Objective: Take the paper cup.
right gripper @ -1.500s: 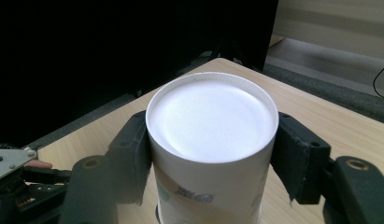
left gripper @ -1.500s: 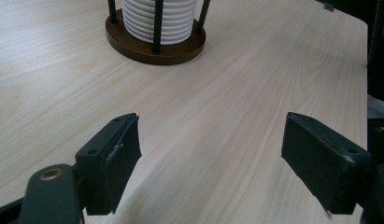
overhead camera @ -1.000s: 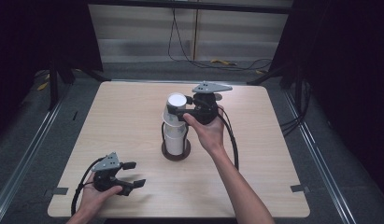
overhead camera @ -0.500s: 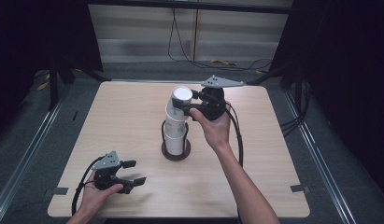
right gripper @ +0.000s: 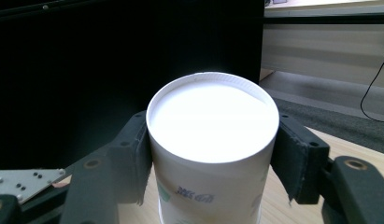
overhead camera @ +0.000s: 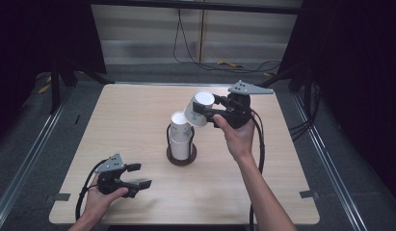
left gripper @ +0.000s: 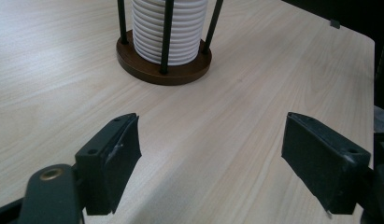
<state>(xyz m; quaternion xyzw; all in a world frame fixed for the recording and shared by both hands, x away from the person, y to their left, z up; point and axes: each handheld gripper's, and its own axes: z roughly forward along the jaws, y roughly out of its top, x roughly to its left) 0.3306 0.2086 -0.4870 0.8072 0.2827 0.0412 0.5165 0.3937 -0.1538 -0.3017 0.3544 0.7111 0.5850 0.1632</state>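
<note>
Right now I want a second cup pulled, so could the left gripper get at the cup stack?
Probably yes: the left gripper is open, and bare table lies between it and the cup stack.

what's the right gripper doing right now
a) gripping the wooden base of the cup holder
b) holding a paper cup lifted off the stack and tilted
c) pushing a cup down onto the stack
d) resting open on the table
b: the right gripper has its jaws clamped on the sides of a paper cup, which is tilted in the air, above and to the right of the cup stack.
</note>
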